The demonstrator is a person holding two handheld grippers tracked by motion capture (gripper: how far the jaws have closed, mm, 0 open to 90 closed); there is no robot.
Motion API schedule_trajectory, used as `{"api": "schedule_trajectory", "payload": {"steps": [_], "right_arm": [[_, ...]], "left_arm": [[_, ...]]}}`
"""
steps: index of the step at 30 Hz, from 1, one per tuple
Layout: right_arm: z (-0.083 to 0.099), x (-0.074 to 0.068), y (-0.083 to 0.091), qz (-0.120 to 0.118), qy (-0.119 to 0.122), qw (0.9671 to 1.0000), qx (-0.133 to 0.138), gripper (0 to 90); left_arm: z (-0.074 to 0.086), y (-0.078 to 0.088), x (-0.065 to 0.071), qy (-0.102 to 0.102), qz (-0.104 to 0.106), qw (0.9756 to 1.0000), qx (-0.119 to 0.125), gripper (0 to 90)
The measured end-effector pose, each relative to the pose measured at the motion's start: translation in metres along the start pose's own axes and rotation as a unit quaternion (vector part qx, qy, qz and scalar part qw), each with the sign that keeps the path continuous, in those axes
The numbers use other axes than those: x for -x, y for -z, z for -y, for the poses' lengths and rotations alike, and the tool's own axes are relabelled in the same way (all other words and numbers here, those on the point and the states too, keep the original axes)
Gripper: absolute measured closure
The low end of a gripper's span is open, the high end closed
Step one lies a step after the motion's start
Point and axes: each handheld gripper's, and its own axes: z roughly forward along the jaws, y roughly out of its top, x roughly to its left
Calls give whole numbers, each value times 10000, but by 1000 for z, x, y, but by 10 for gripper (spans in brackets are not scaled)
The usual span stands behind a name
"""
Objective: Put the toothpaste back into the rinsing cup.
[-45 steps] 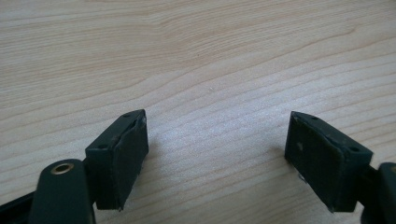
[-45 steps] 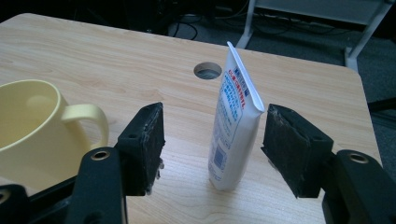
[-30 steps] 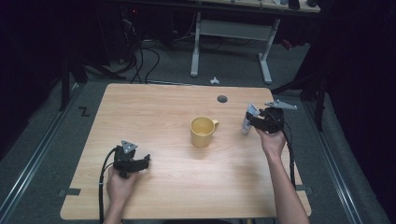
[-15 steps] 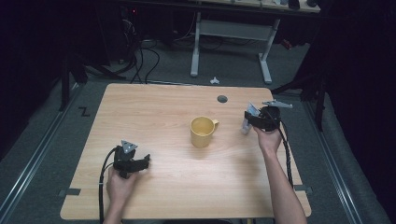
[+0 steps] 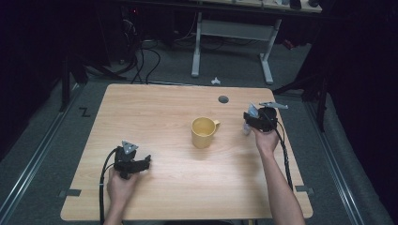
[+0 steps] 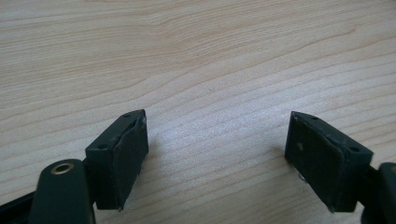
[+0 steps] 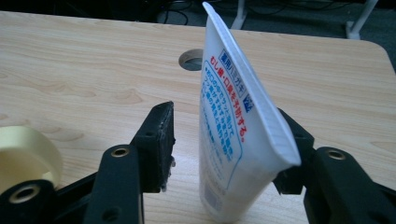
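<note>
A white tube (image 7: pixel 229 107) with blue and red print stands upright on the wooden table (image 5: pixel 164 108), crimped end up. My right gripper (image 7: pixel 224 126) straddles it. Its jaws have just been closing with the tube between them. A gap still separates the left pad (image 7: pixel 161 140) from the tube, and the other jaw sits close behind it. In the high view the right gripper (image 5: pixel 251 123) and tube (image 5: pixel 248 117) are near the table's right edge. My left gripper (image 5: pixel 143 163) rests at the front left, and its jaws (image 6: pixel 215 154) are open on bare wood.
A yellow mug (image 5: pixel 203 132) stands upright mid-table, left of the right gripper, and its rim (image 7: pixel 28 149) shows in the right gripper view. A round cable hole (image 5: pixel 223 99) lies at the table's far side. A desk frame and cables stand on the floor beyond.
The right hand has sunk a little toward the table and shifted slightly left around the tube. The left hand has not moved.
</note>
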Motion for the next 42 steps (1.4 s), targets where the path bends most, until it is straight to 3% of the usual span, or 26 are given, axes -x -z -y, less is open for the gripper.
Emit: {"api": "schedule_trajectory", "payload": {"steps": [7,20,29,42], "right_arm": [[3,-2,-4,126,104,9999,47,511],[6,1,-9,174,-1,9998,67,584],[7,4,-8,36,57,9999,94,654],[5,3,-3,-251,89,9996,22,677]], "left_arm": [[0,0,0,-1,0,10000,0,217],[0,0,0,0,0,10000,-1,217],[0,0,0,0,-1,10000,-2,217],[0,0,0,11,-6,10000,6,218]]}}
